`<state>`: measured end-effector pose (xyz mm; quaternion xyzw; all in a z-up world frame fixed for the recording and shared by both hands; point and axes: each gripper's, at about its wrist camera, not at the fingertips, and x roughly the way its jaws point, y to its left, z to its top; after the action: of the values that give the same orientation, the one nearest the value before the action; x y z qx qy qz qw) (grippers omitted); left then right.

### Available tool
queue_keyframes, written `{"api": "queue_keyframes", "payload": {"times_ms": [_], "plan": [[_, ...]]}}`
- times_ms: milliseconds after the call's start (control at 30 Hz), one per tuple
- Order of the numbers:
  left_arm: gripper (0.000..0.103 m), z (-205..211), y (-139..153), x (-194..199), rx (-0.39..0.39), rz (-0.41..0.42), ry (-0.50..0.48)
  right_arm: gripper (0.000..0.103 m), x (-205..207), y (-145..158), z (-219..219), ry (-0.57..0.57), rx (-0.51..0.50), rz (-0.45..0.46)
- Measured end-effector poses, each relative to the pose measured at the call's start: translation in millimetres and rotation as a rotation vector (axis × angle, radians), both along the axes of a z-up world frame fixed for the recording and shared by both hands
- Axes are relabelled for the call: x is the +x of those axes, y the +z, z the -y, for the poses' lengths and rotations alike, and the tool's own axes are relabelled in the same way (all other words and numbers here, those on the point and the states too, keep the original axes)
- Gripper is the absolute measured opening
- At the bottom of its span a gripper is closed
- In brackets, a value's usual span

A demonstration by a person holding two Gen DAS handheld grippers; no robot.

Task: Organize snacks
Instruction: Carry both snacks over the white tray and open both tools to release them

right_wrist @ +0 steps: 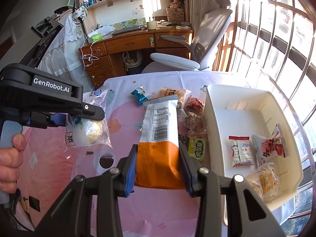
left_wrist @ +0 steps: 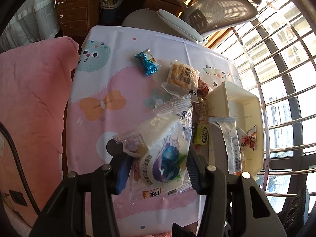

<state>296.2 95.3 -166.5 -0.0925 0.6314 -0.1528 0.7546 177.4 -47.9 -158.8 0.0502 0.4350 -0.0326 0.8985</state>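
Mid-carry, both tools loaded. Left gripper (left_wrist: 158, 169) clamped on blueberry pastry packet (left_wrist: 164, 158), right gripper (right_wrist: 158, 169) clamped on orange-and-white packet (right_wrist: 160, 138), both held above table (right_wrist: 150, 213). Next, probably: over white bin (right_wrist: 217, 130) at right, then release among snacks inside.

Tabletop (right_wrist: 158, 217): covered with a pink and white cartoon cloth.
White bin (right_wrist: 215, 130): sits on the right side.
Loose snacks: blue candy (right_wrist: 140, 95), biscuit pack (right_wrist: 171, 92), green packet (right_wrist: 196, 148), beside the bin.
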Motion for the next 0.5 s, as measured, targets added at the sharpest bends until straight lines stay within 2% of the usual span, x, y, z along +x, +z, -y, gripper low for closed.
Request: {"api": "queue_keyframes", "payload": {"times_ms": [200,500], "plan": [[0.049,7.6,11.5,-31.9,-0.036,0.010,-0.054,0.040,-25.7,13.3,5.8,-0.016,0.010,0.019],[0.050,31.4,33.9,-67.7,-0.095,0.070,-0.152,0.040,-49.5,21.0,30.7,-0.039,0.029,0.035]]}}
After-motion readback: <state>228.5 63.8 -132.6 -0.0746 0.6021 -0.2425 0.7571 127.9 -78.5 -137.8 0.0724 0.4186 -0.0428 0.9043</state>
